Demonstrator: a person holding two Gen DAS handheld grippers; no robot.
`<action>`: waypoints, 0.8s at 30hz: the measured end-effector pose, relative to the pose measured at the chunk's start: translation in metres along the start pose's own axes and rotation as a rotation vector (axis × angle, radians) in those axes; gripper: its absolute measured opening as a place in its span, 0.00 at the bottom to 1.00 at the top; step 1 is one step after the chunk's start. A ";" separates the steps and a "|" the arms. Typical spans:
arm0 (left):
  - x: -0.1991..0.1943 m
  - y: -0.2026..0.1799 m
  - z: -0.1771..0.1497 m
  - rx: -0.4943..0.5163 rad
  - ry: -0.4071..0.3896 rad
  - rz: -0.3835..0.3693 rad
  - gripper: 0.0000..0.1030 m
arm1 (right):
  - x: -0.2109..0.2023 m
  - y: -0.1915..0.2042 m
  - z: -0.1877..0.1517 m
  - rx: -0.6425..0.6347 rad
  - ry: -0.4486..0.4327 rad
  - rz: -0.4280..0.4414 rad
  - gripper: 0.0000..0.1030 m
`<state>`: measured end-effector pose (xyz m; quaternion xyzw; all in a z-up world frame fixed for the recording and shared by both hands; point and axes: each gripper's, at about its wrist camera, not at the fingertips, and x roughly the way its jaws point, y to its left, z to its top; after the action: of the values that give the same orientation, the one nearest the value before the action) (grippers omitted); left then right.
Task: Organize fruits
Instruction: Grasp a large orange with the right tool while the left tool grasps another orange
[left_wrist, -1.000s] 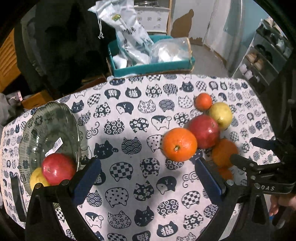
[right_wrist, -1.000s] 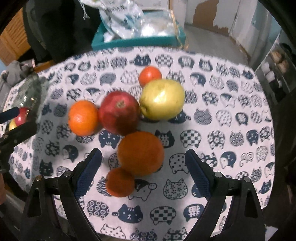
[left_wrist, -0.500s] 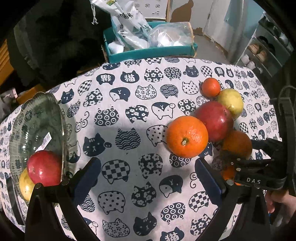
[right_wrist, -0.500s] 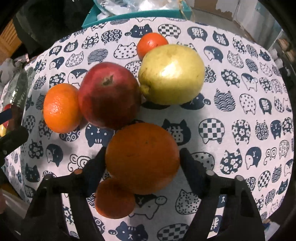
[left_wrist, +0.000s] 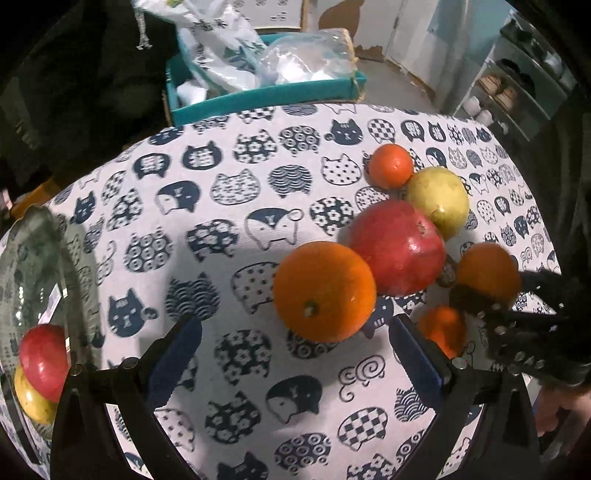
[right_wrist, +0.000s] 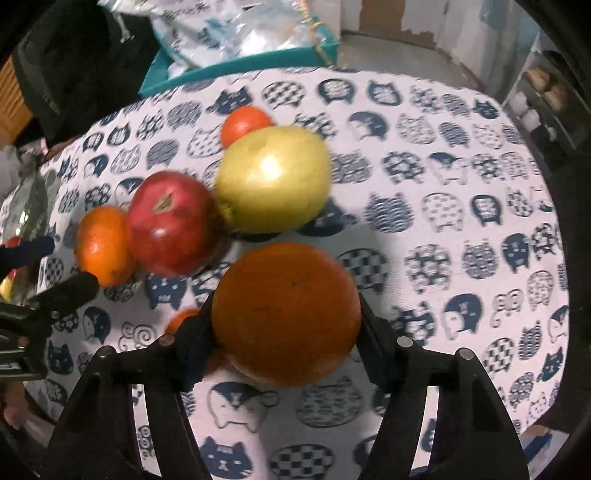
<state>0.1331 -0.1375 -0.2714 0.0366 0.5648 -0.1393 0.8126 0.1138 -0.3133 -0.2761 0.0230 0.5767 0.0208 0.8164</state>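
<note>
On the cat-print cloth lies a cluster of fruit: a near orange (left_wrist: 325, 291), a red fruit (left_wrist: 397, 247), a yellow fruit (left_wrist: 437, 199) and a small tangerine (left_wrist: 391, 166). My left gripper (left_wrist: 291, 325) is open, hovering just short of the near orange. My right gripper (right_wrist: 286, 325) points steeply down with its jaws closing, and both pads touch the sides of a large orange (right_wrist: 286, 314). Another small tangerine (right_wrist: 181, 319) peeks out behind its left finger. At the far left, a glass bowl (left_wrist: 37, 258) holds a red fruit (left_wrist: 42, 358) and a yellow one (left_wrist: 31, 398).
A teal box (left_wrist: 266, 92) stuffed with plastic bags stands beyond the table's far edge. Shelves (left_wrist: 517, 92) with shoes line the right wall. A person's hand (left_wrist: 565, 417) holds the right gripper at the table's right edge. Dark clothing hangs at the back left.
My right gripper came down over the large orange and its jaws narrowed from wide apart to touching it. My left gripper sank and drew closer to the near orange; the bowl slid toward the frame's left edge.
</note>
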 end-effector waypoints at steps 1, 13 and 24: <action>0.002 -0.002 0.001 0.005 0.002 -0.001 0.99 | -0.002 -0.004 0.000 0.003 -0.007 -0.006 0.66; 0.022 -0.009 0.012 0.004 -0.003 -0.043 0.98 | -0.009 -0.019 0.001 0.010 -0.034 -0.017 0.65; 0.024 -0.012 0.009 0.016 -0.008 -0.050 0.64 | -0.016 -0.018 0.008 -0.002 -0.070 -0.023 0.65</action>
<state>0.1457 -0.1557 -0.2894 0.0284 0.5610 -0.1642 0.8109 0.1160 -0.3321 -0.2598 0.0163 0.5480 0.0113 0.8363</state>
